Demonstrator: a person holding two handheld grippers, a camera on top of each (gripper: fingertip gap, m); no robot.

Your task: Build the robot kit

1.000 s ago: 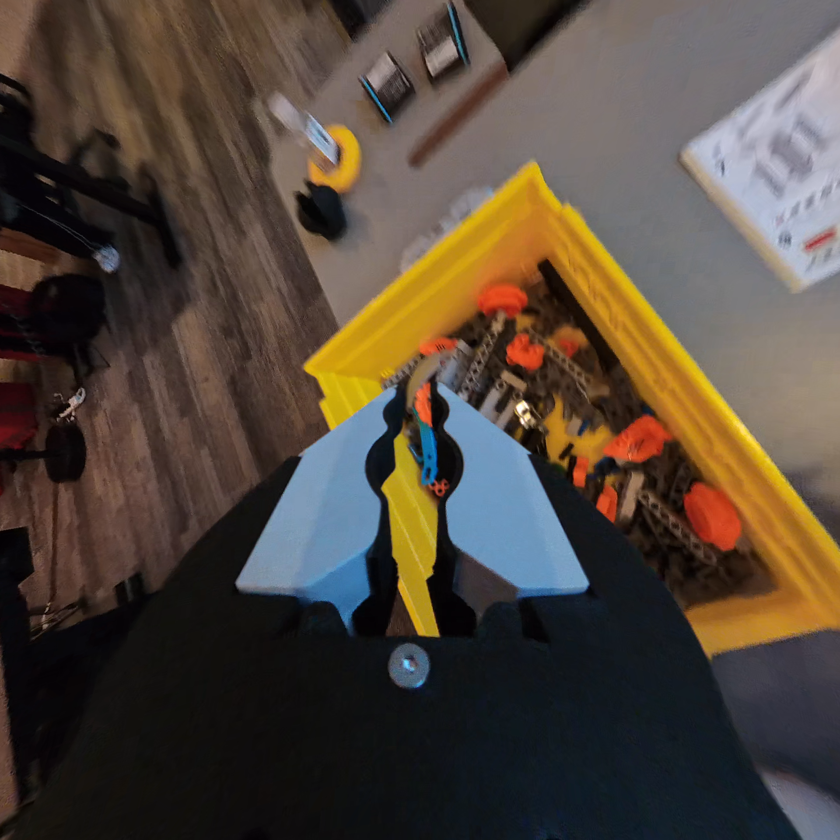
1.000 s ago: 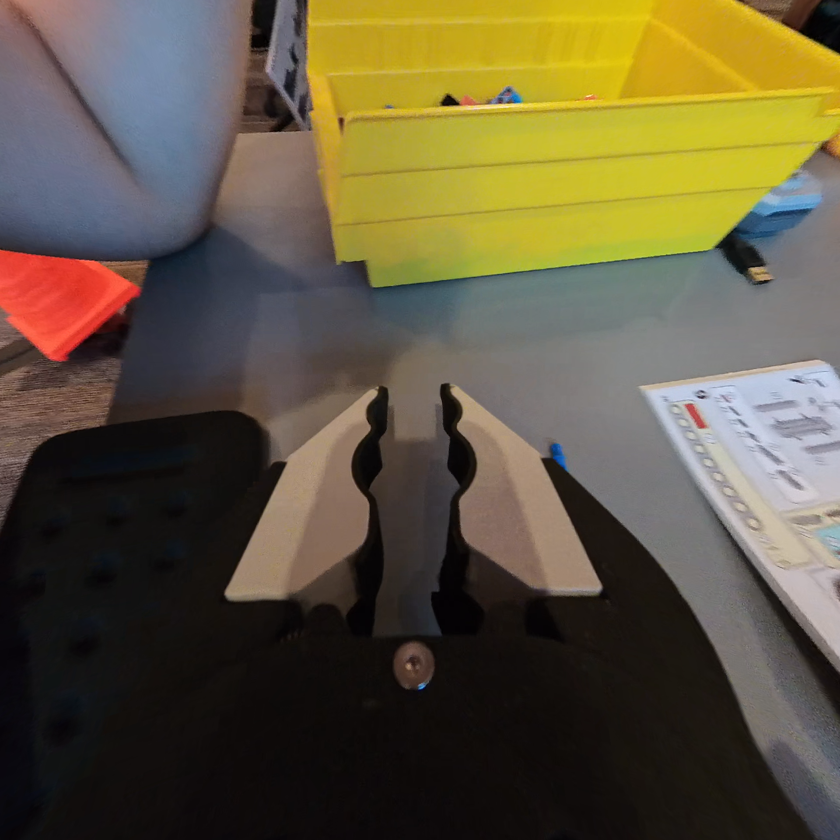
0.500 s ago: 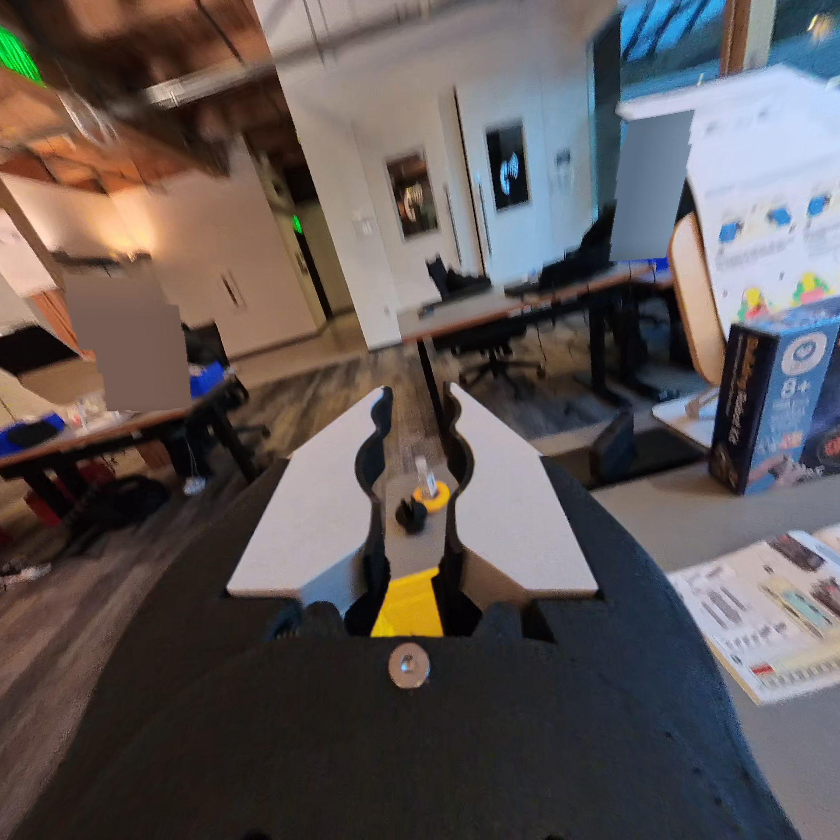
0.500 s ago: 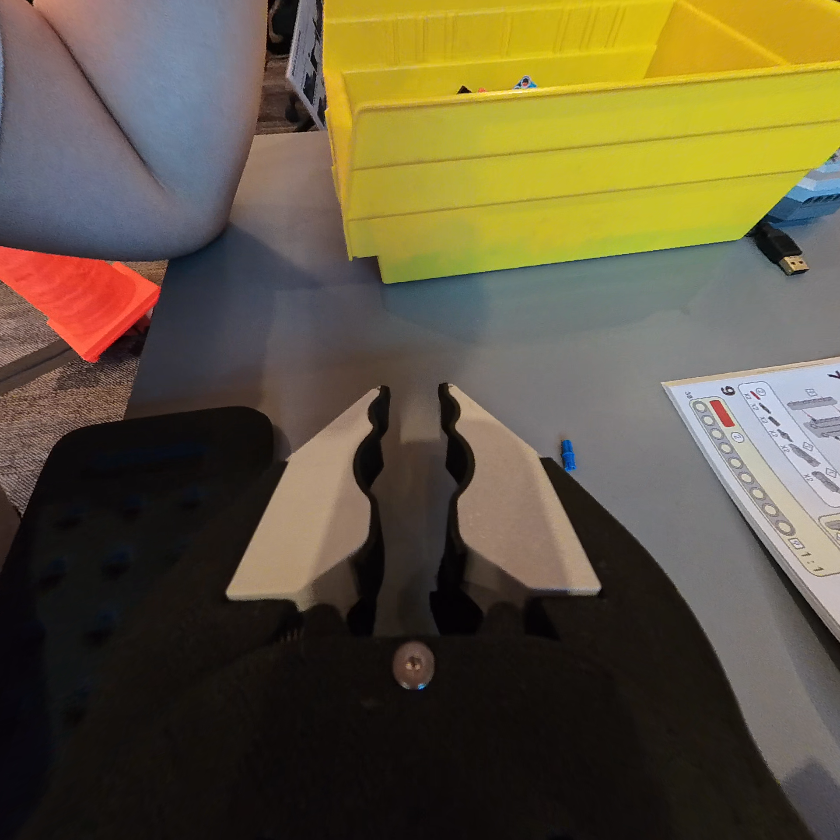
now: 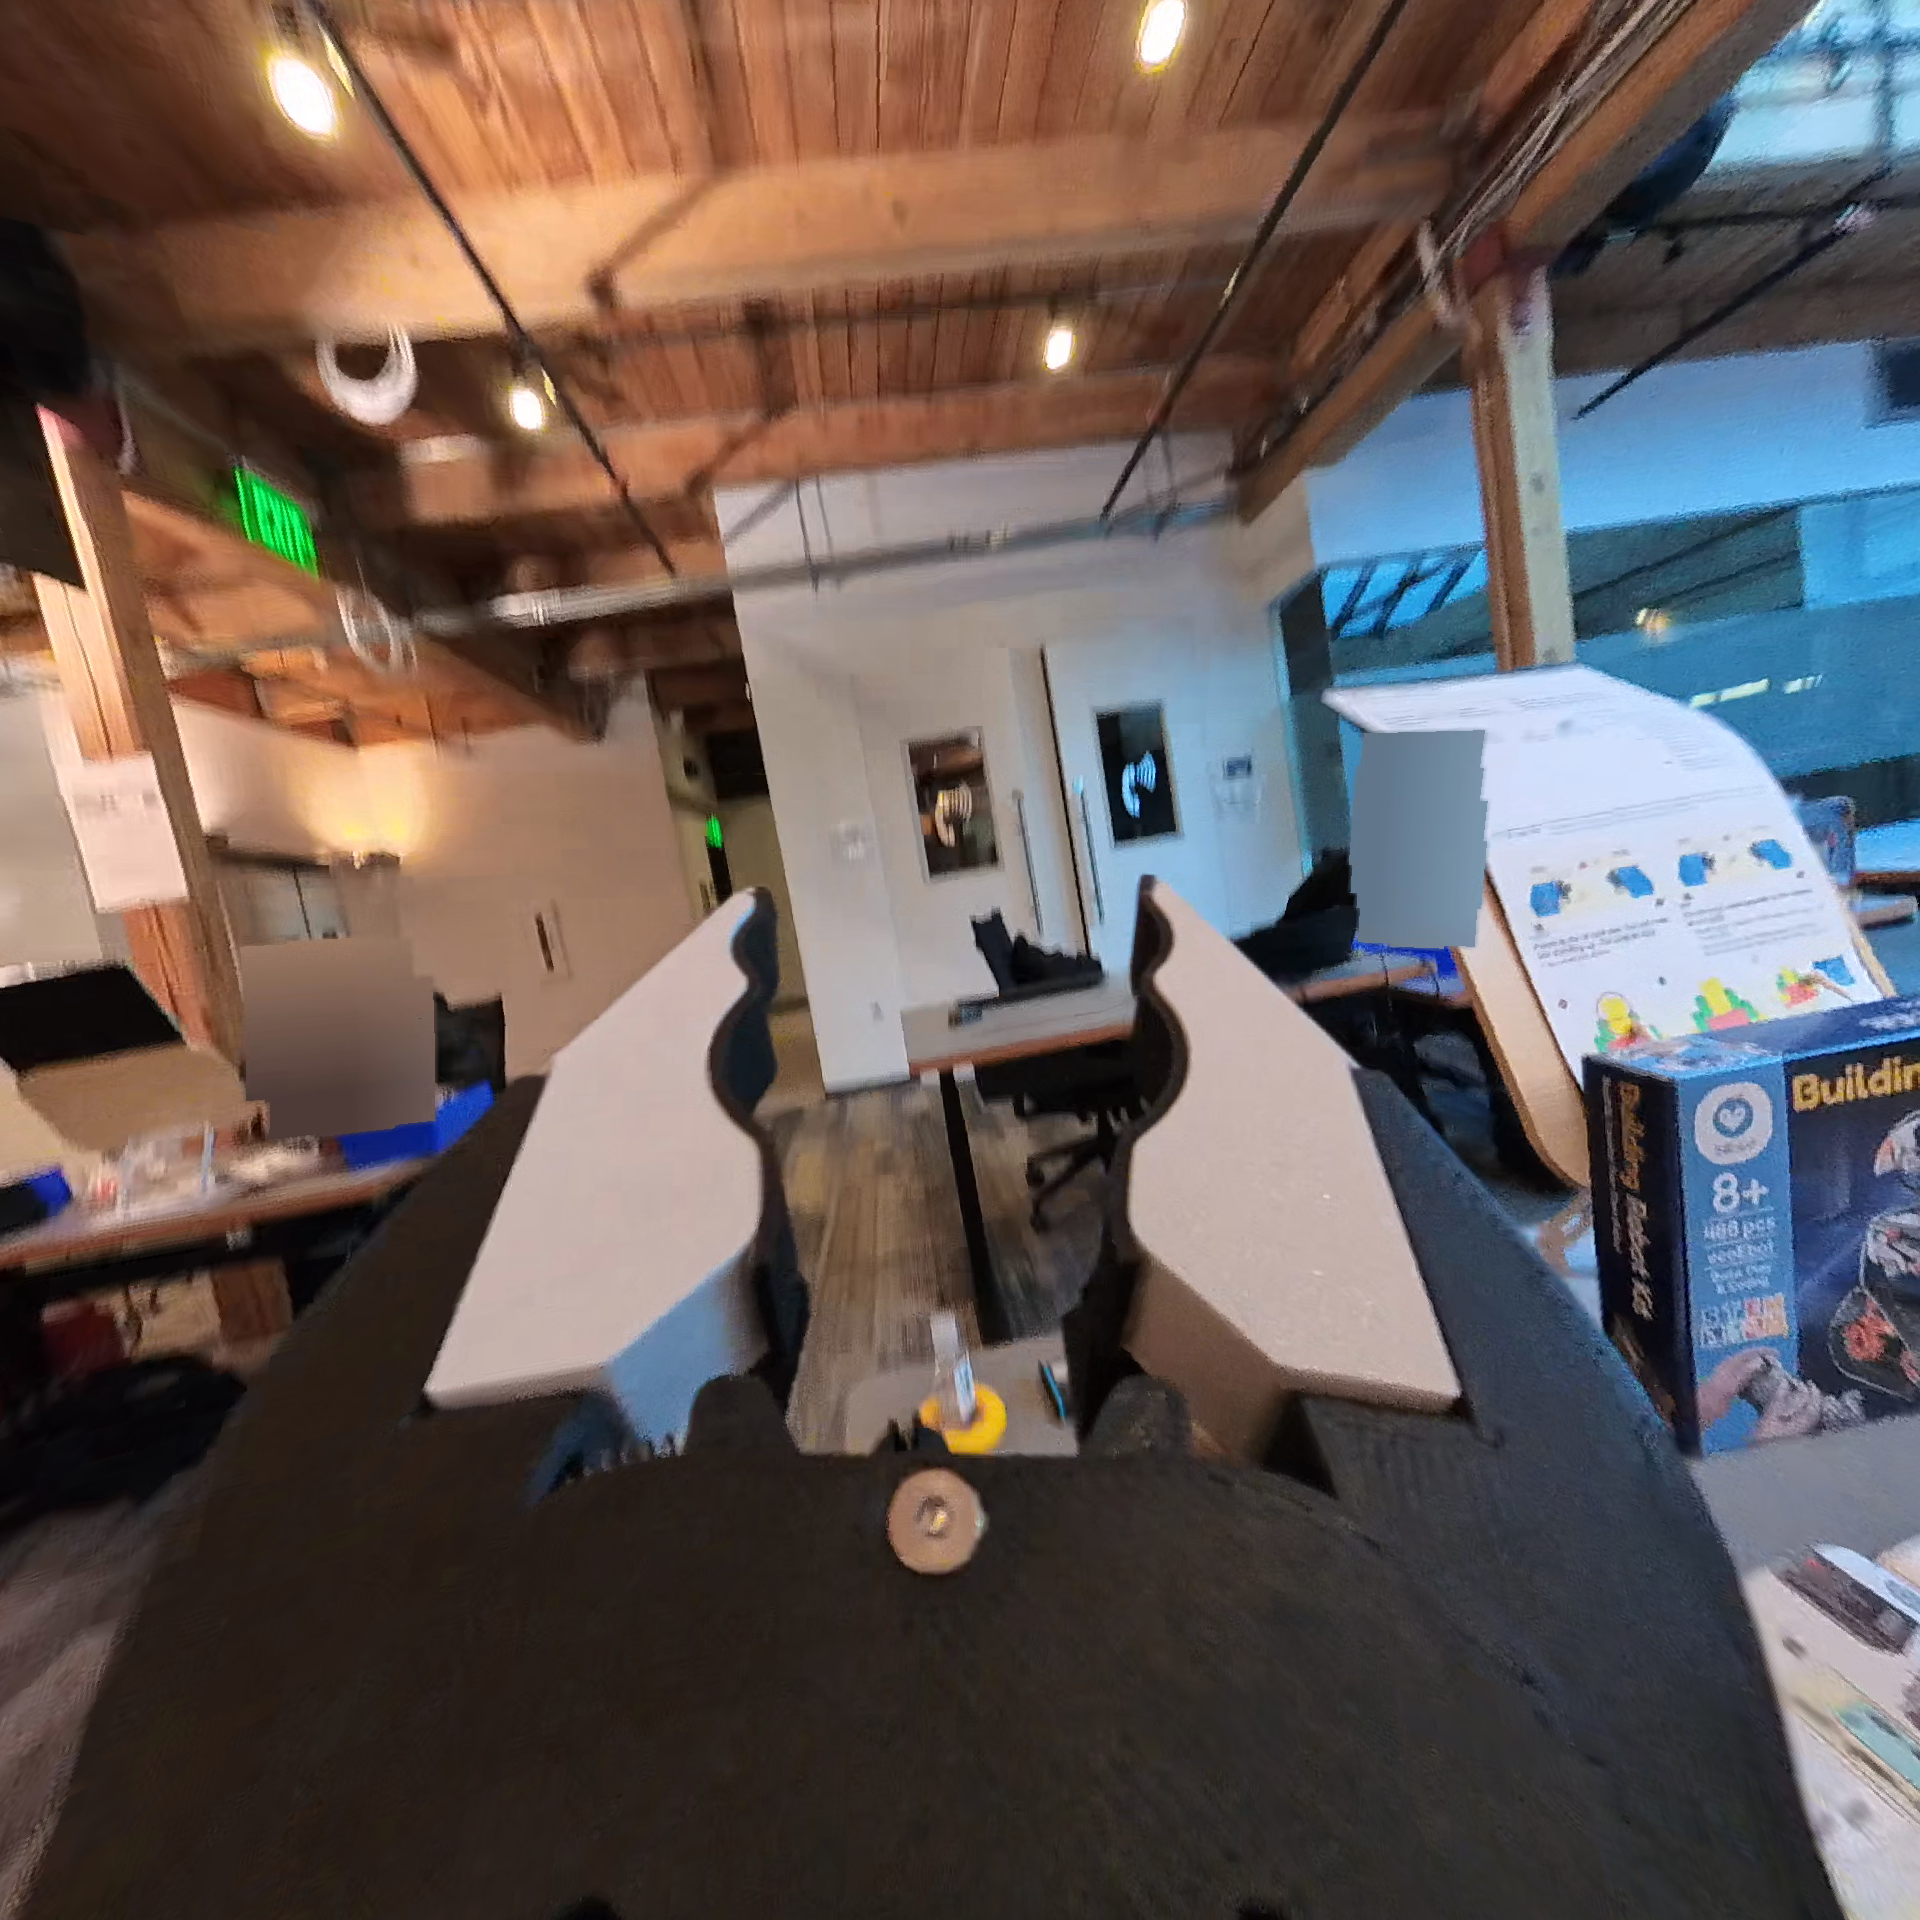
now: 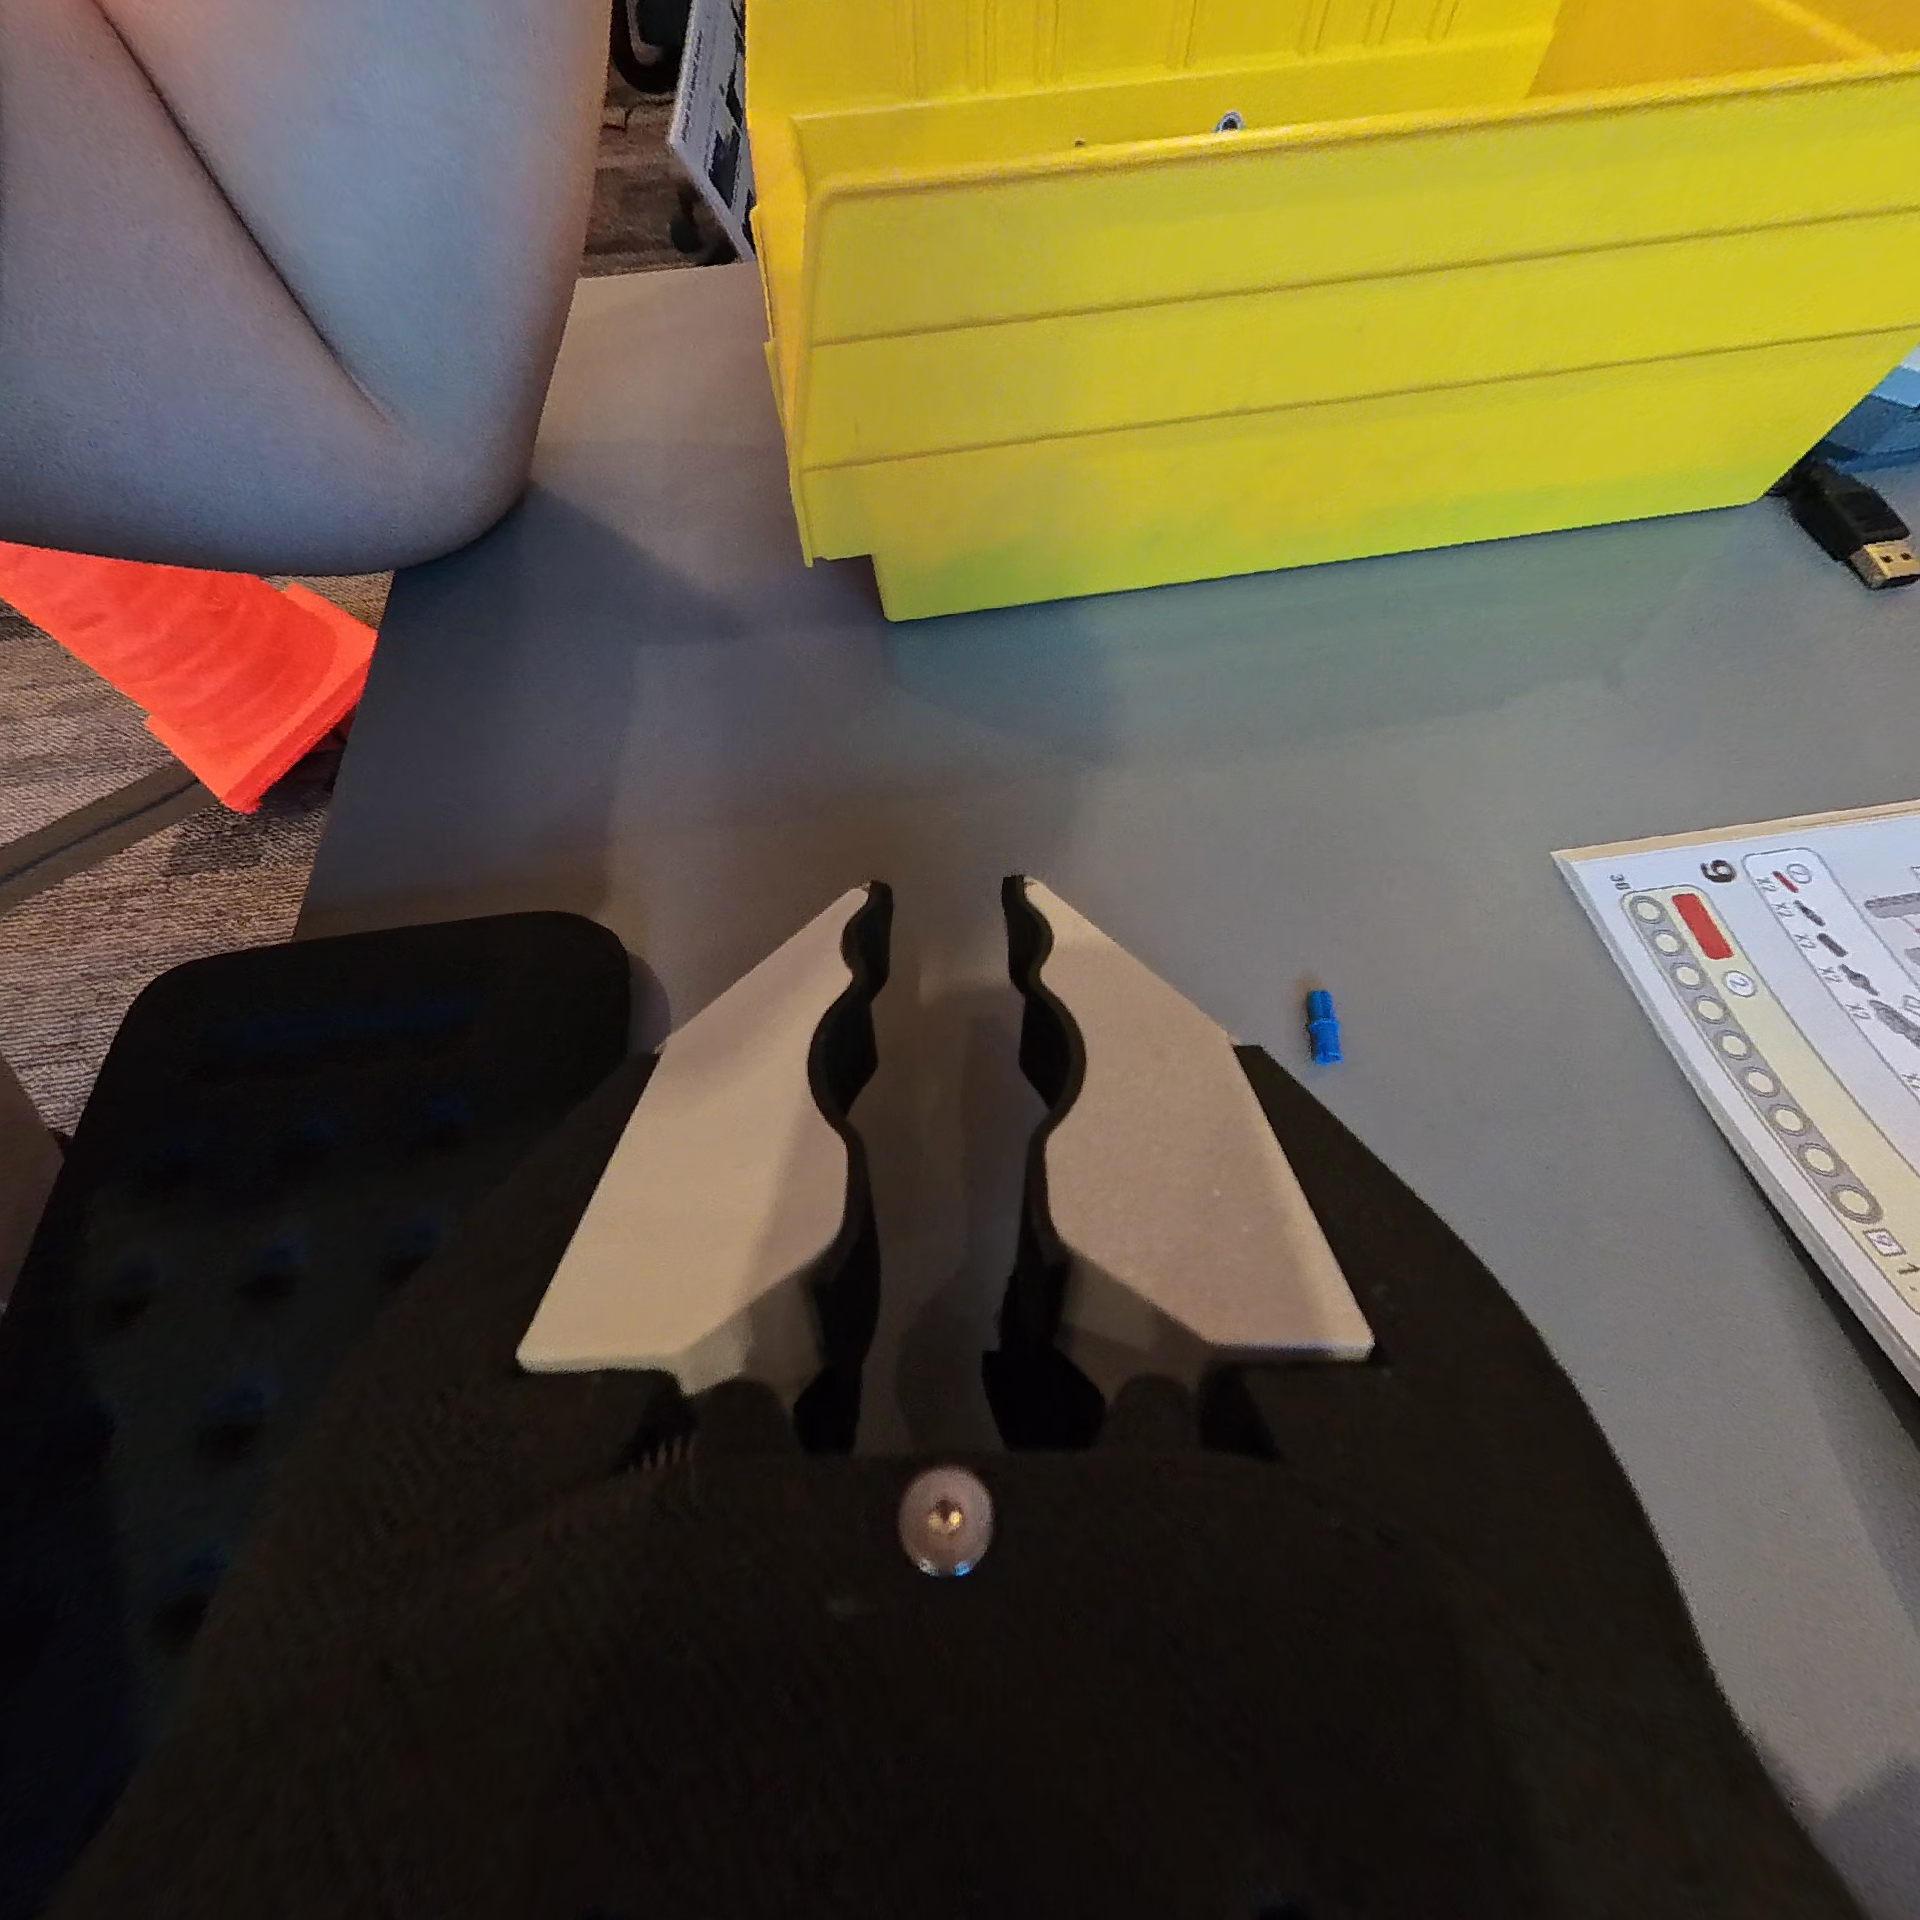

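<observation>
The left gripper, spread wide and empty, is raised toward the room. The right gripper, slightly parted and empty, hovers over the grey table. At two o'clock lies a small blue plastic peg, which a careless sweep could knock away.

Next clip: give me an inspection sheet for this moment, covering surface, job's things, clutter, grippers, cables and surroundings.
Surface: grey table, mostly bare.
Job's things: yellow bin at the far side; small blue peg loose on the table; instruction booklet at right.
Clutter: blue kit box; orange cone on the floor.
Grippers: left gripper raised, open, empty; right gripper low over the table, open, empty, nearest the peg.
Cables: black USB plug beside the bin.
Surroundings: office desks, wooden ceiling.
</observation>
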